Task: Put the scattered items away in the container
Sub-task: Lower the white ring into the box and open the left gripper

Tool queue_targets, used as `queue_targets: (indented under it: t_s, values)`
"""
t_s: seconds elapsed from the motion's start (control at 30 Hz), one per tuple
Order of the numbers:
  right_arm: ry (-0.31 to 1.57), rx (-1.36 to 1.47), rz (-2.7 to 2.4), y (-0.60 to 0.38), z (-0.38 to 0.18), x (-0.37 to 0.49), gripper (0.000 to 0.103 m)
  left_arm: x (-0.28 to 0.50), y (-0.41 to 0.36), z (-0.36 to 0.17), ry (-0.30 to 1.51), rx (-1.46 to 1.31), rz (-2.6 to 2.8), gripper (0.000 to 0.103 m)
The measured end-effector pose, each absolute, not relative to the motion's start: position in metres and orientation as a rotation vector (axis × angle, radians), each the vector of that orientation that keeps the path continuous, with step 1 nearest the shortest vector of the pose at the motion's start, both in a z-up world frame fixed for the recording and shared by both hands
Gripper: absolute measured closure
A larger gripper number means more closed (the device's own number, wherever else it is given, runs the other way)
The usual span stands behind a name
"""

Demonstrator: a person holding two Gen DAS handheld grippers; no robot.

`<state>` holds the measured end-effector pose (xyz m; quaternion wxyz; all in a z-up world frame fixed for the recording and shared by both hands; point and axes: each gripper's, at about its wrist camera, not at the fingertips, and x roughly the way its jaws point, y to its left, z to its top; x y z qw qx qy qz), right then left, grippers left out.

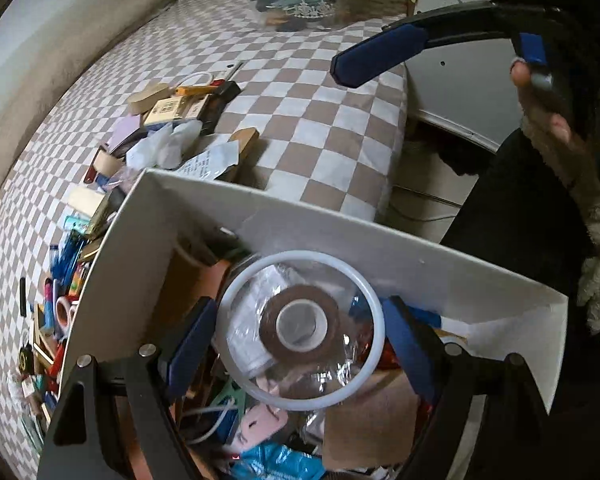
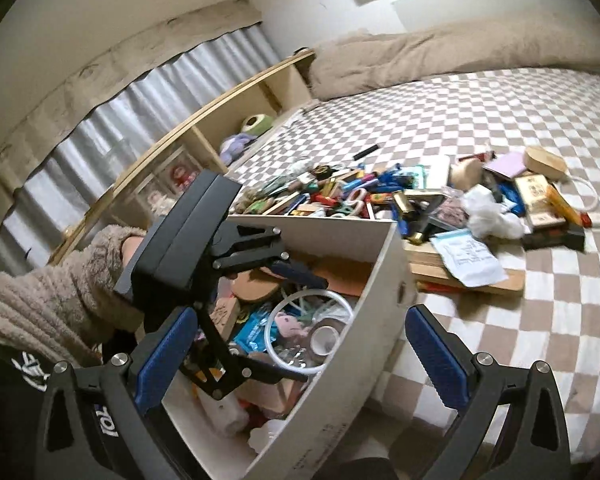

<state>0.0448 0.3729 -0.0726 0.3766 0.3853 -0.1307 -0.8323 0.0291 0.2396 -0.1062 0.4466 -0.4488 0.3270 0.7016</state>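
**Hovering over a box already half full**

Scattering across the brown-and-white checked bed cover (image 1: 300, 92), a long heap of small clutter (image 1: 72, 264) — pens, tape rolls, little cartons — runs along the left outer wall of the white cardboard box (image 1: 148, 216), which sits at the near edge of the bed. Further along the cover lie a crumpled white plastic wrapper (image 1: 168, 144) and a printed paper slip (image 1: 208, 164), just beyond the box's far corner. Inside the box, the left gripper (image 1: 300, 344) points steeply down with its blue-padded jaws wide apart; a clear round lid with a white rim (image 1: 300, 328) lies between them, and whether the pads touch it cannot be told. Under the lid shows a brown roll of tape (image 1: 300, 320). To the right, the right gripper (image 2: 300, 348) stands open and empty, its jaws straddling the box's near right wall.
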Motion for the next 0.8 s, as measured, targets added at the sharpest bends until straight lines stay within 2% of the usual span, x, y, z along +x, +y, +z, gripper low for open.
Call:
queue_targets:
  t_s: [0.27, 0.53, 0.8]
  values:
    - [-0.387, 1.029, -2.161, 0.389, -0.080, 0.040, 0.000, 0.020, 0.236, -0.141, 0.854, -1.237, 1.670, 0.019]
    - [-0.385, 1.017, -2.166, 0.389, -0.077, 0.041, 0.000, 0.033, 0.242, -0.148, 0.955, -1.159, 1.697, 0.018]
    - [-0.411, 1.004, -2.170, 0.396, -0.077, 0.041, 0.000, 0.031, 0.232, -0.121, 0.855, -1.151, 1.727, 0.016]
